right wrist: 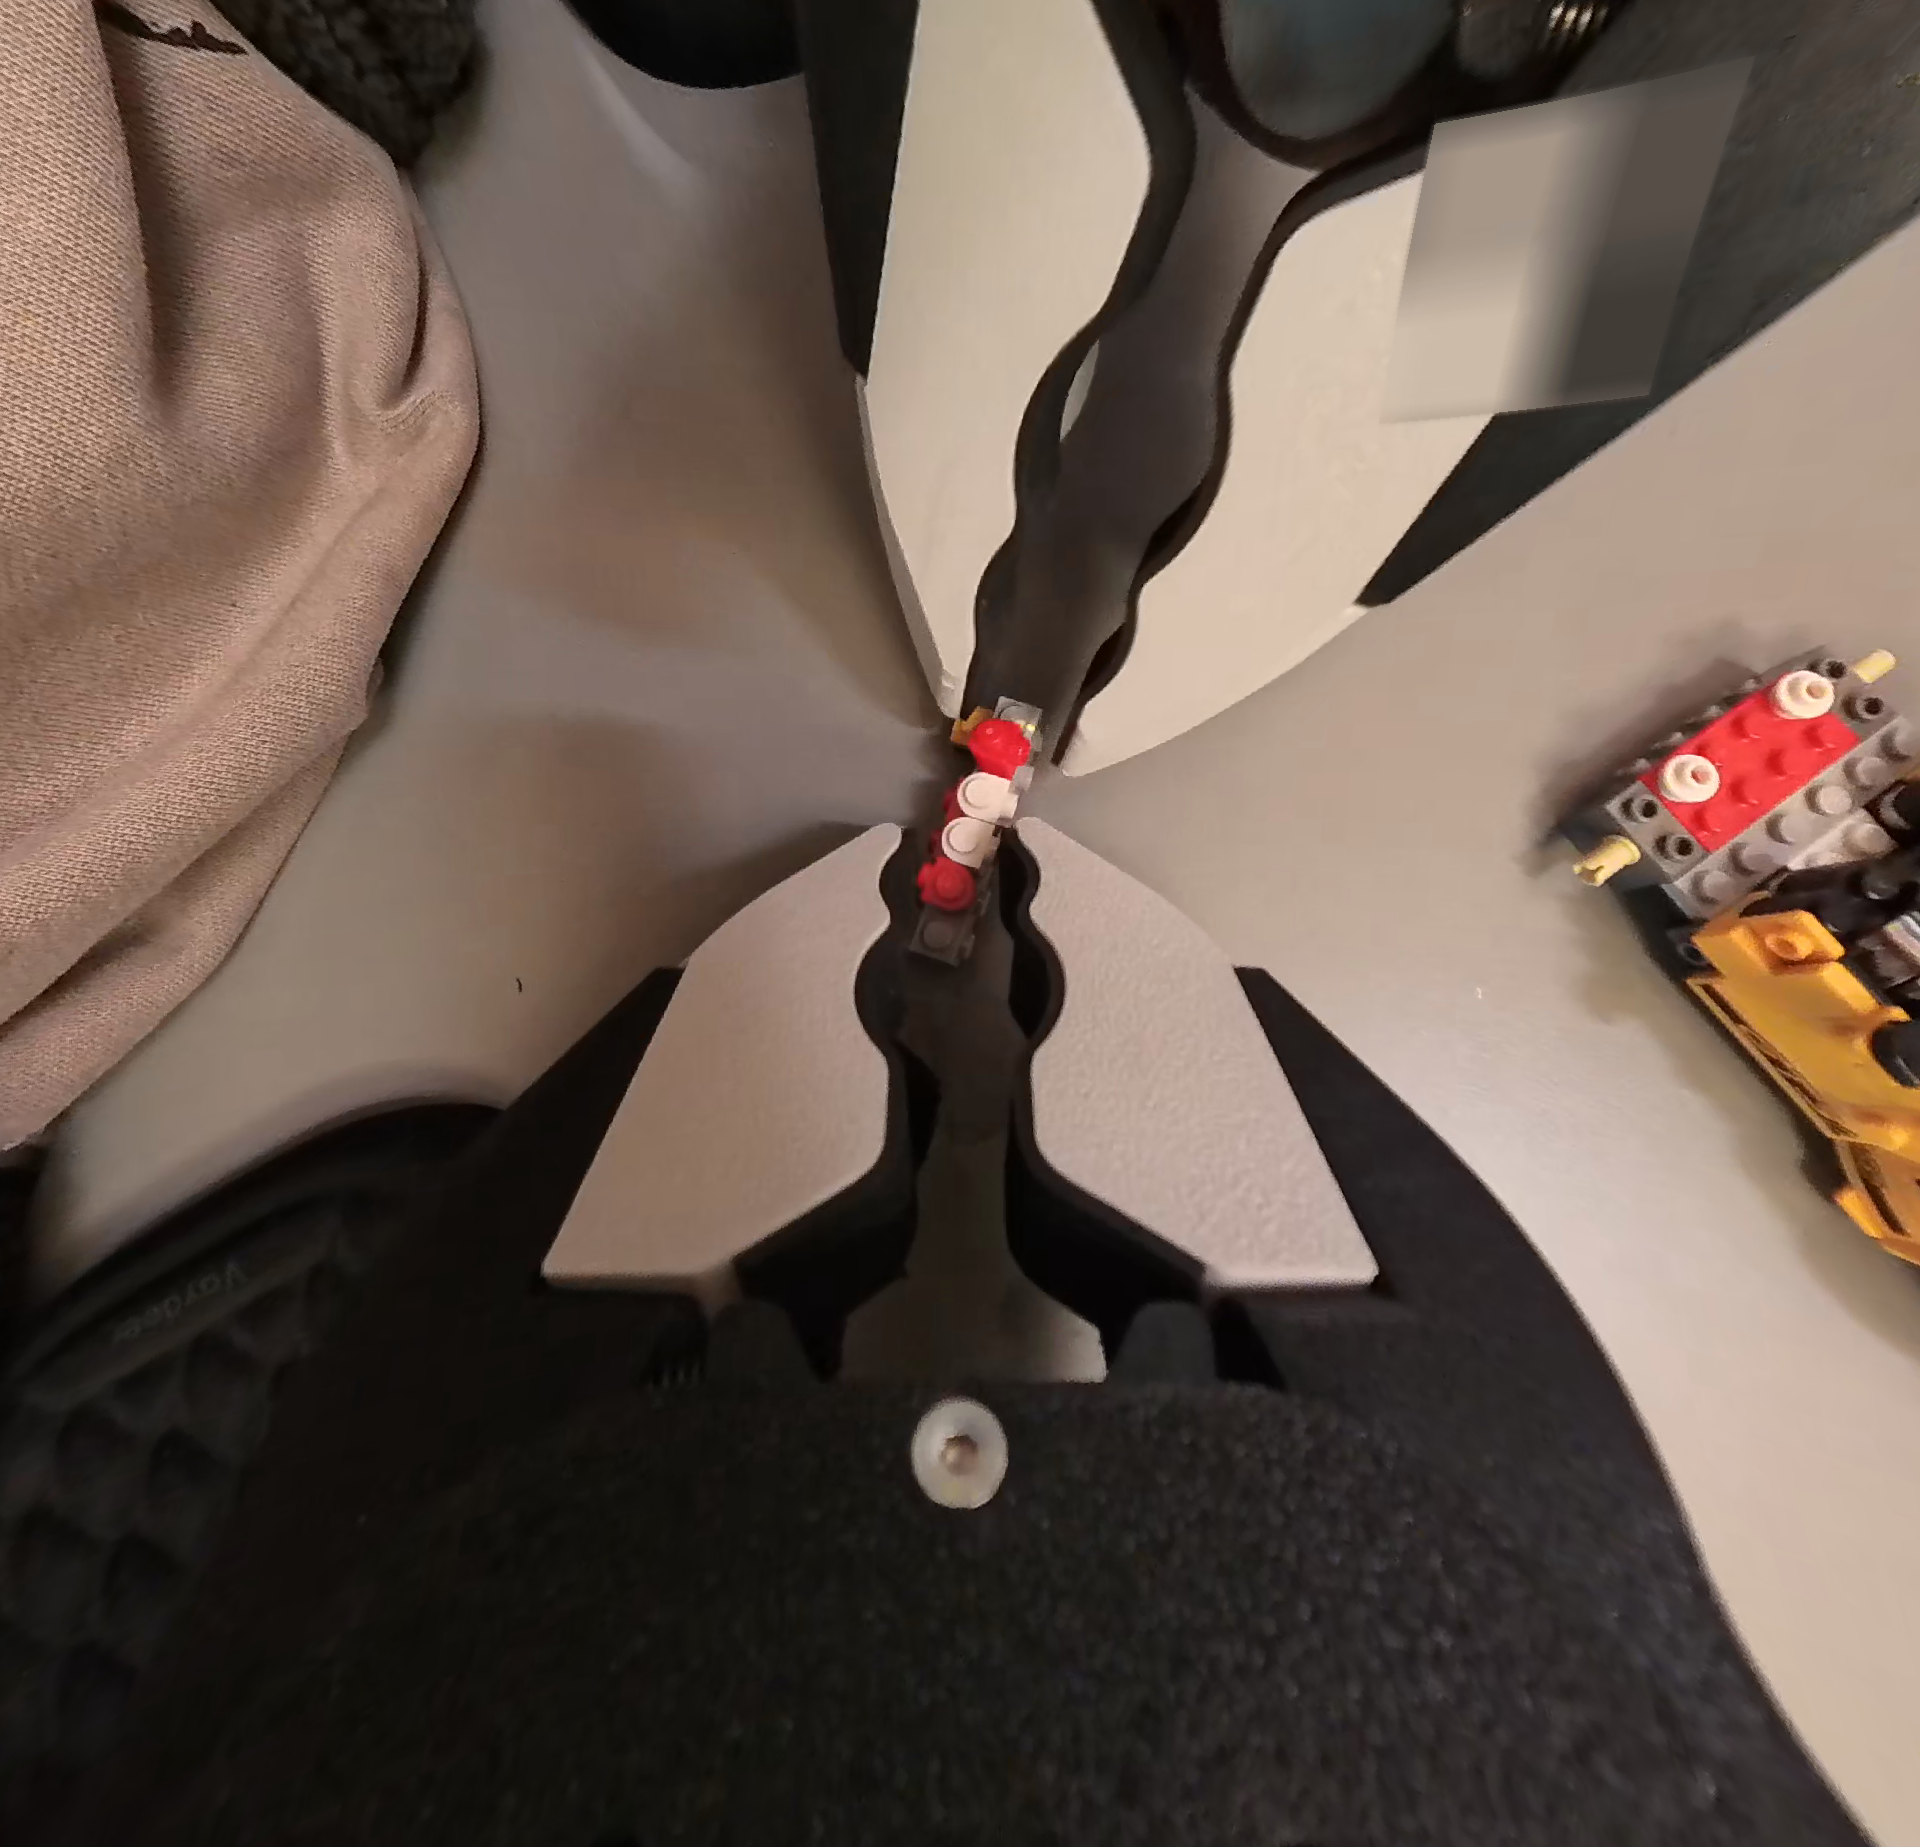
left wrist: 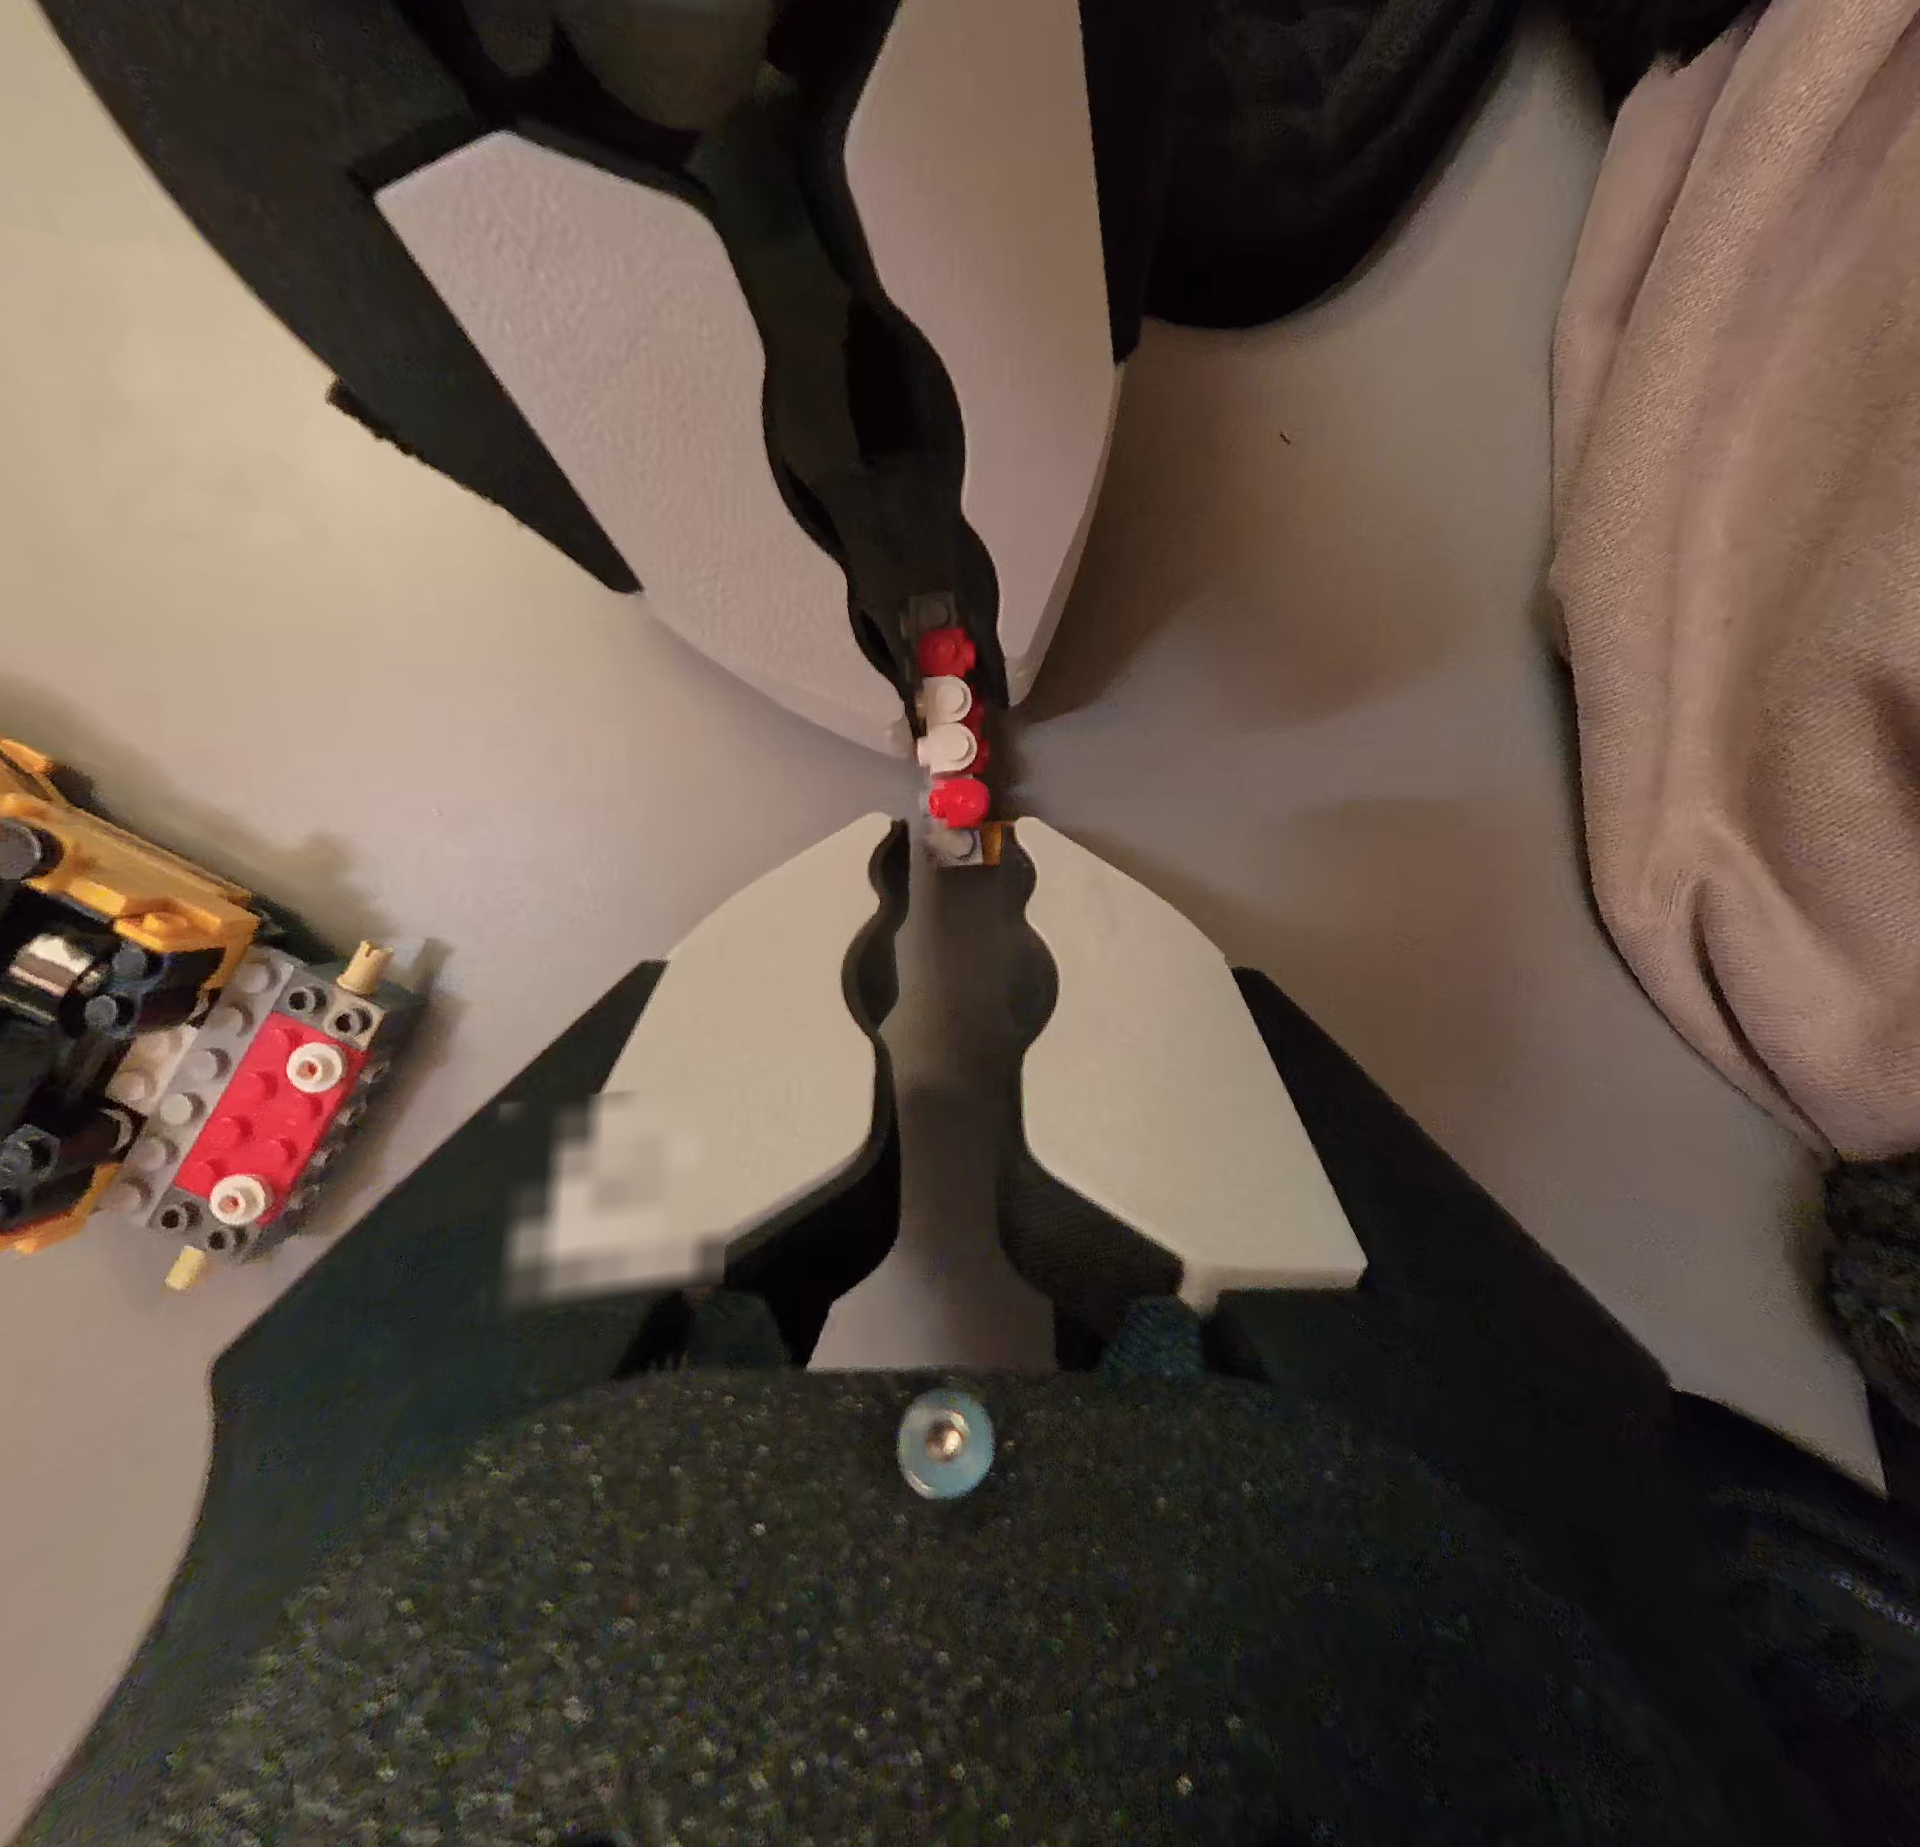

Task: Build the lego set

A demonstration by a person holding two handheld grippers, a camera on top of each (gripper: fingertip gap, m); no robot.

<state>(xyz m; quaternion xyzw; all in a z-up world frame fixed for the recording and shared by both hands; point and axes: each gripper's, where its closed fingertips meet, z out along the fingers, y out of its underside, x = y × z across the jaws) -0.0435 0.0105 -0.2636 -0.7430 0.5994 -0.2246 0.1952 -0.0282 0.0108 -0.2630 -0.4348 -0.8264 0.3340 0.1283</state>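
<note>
A small lego strip of red and white round studs on a grey plate hangs above the white table, held between both grippers, which face each other tip to tip. My left gripper is shut on the strip's end, which has a light grey and an orange piece. My right gripper comes in from the top of the left wrist view and is shut on the dark grey end. In the right wrist view the strip runs from my right gripper up to the left gripper.
A partly built lego vehicle with a red plate, grey bricks and yellow bodywork lies on the table, to the left in the left wrist view and to the right in the right wrist view. A beige cloth lies on the opposite side. Only a small space, under 4 cm, lies between the two pairs of fingers.
</note>
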